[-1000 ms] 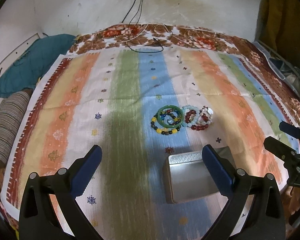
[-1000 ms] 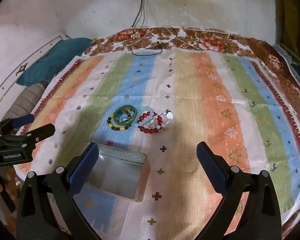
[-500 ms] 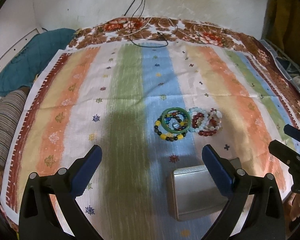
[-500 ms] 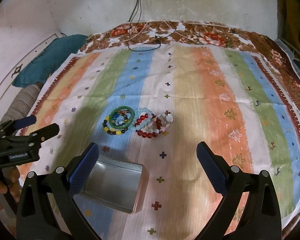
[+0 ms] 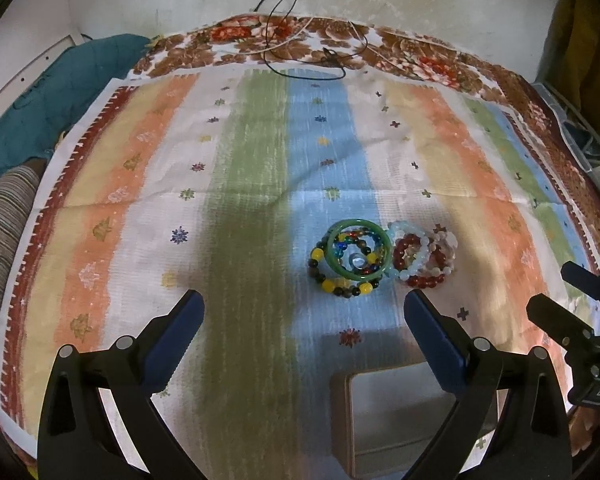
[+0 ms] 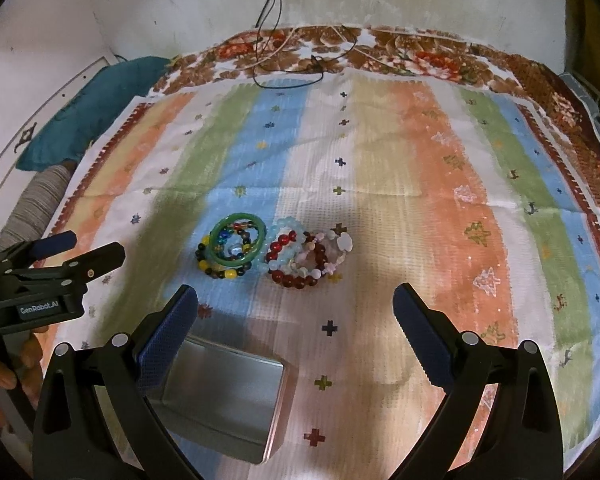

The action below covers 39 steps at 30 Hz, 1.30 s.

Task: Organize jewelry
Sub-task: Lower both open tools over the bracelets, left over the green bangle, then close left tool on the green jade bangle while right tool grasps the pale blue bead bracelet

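Green bangle point(image 5: 358, 251) lying on the blue stripe of the striped cloth point(image 5: 260, 184), ringed around a coil of multicoloured beads point(image 5: 340, 280); just beside it, touching, a heap of red, pale blue and pink bead bracelets point(image 5: 422, 254). Open metal tin point(image 6: 224, 400) nearer the cameras, empty as far as visible, apart from the pile.

Left gripper point(image 5: 302, 320) with jaws spread wide, holding nothing, aimed short of the bangle. Right gripper point(image 6: 296, 312) likewise wide and empty, centred just below the red beads.

Handling, by judgement: bangle stiff, smooth, probably slippery and prone to chipping; best pinched across its rim on the free outer side. Bead strands light and limp, likely elastic, apt to sag, snag a neighbour or drag the whole heap along; best taken at one outer loop and lifted clear slowly.

Right wrist view: tin's bare interior and a hand point(image 6: 4, 376) gripping the left tool's handle. Left wrist view: tin mostly hidden behind its own finger, but right gripper's tips seen from the side at the frame's right edge.
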Tool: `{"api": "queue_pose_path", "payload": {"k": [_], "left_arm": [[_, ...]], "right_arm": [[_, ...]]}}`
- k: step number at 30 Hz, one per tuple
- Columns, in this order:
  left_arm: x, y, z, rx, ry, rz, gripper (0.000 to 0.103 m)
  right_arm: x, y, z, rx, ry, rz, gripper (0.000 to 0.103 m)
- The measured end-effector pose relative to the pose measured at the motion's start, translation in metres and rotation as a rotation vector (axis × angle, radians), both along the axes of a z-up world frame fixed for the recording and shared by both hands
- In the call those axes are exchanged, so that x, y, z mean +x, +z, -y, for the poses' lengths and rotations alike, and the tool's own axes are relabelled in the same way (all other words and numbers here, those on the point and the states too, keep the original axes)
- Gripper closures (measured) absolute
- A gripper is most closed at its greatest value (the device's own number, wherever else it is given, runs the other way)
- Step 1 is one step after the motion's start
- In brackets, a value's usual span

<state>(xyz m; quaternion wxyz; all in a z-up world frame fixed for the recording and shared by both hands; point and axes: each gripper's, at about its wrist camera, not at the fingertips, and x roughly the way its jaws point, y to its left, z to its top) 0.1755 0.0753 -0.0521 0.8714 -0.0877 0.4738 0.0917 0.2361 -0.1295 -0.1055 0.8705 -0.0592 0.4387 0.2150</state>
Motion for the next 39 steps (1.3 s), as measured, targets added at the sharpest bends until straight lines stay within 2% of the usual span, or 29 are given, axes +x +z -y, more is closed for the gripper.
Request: {"api": "queue_pose_path", "payload": {"k": [14,23,30,32,33,39], "left_arm": [[0.030,-0.029,-0.008,-0.003,0.007,-0.064,0.006],[0.044,-0.038,-0.010,-0.007,-0.006,-0.065,0.008],[0.059,-0.053,-0.014,-0.010,-0.010,-0.090,0.016],[0.064,-0.057,-0.014,-0.010,-0.018,-0.095,0.020],[0.067,-0.059,-0.014,-0.012,-0.023,-0.097,0.022],[0.084,-0.069,-0.011,-0.013,-0.057,-0.115,0.035]], "right_arm": [[0.029,-0.014,-0.012,0.003,-0.006,-0.049,0.004],[0.043,-0.024,-0.019,-0.026,0.005,-0.069,0.004],[0.054,-0.029,-0.028,-0.050,0.007,-0.062,0.004],[0.060,-0.033,-0.031,-0.054,0.017,-0.066,0.010],[0.063,-0.036,-0.033,-0.055,0.020,-0.072,0.016],[0.079,-0.047,-0.037,-0.065,0.015,-0.092,0.017]]}}
